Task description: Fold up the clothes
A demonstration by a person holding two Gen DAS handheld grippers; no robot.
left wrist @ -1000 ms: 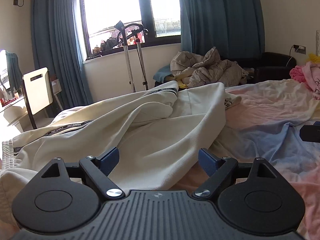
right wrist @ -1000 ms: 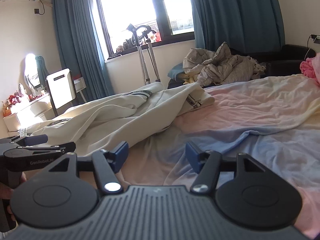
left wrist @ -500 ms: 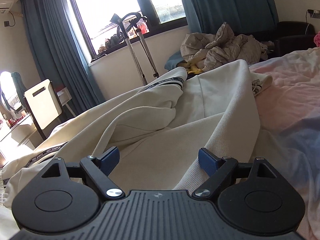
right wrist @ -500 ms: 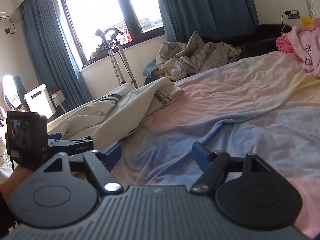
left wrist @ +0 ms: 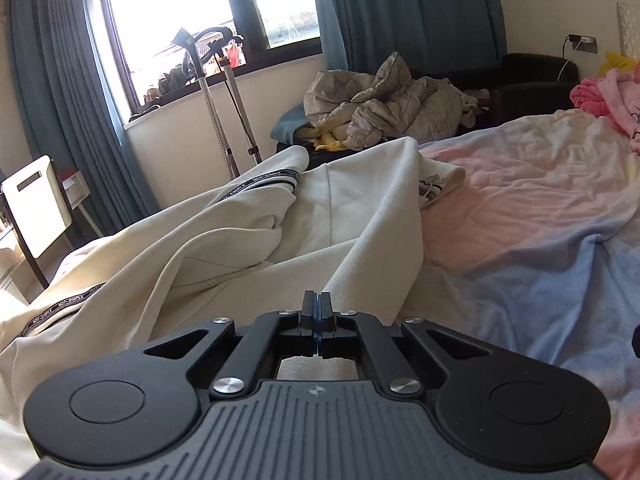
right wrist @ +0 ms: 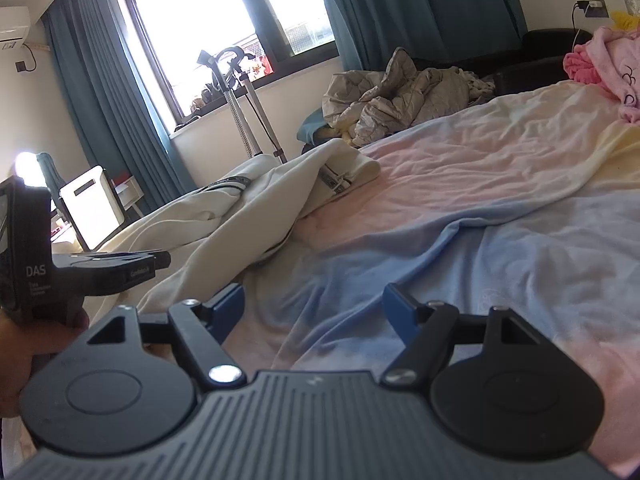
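A cream garment with black lettered bands (left wrist: 248,240) lies rumpled across the left half of the bed; it also shows in the right wrist view (right wrist: 240,216). My left gripper (left wrist: 316,312) is shut, its jaws pressed together on a raised fold of the cream garment at its near edge. My right gripper (right wrist: 314,308) is open and empty, low over the pastel bedsheet (right wrist: 460,220), to the right of the garment. The left gripper's body (right wrist: 108,268) shows at the left of the right wrist view.
A grey quilted pile (left wrist: 384,108) lies beyond the bed's far edge. Pink clothes (left wrist: 608,96) sit at the far right on the bed. A white chair (left wrist: 36,204), a metal stand (left wrist: 216,108) and blue curtains stand by the window.
My left gripper has closed from open onto the garment's fold. My right gripper stayed open and shifted a little over the sheet.
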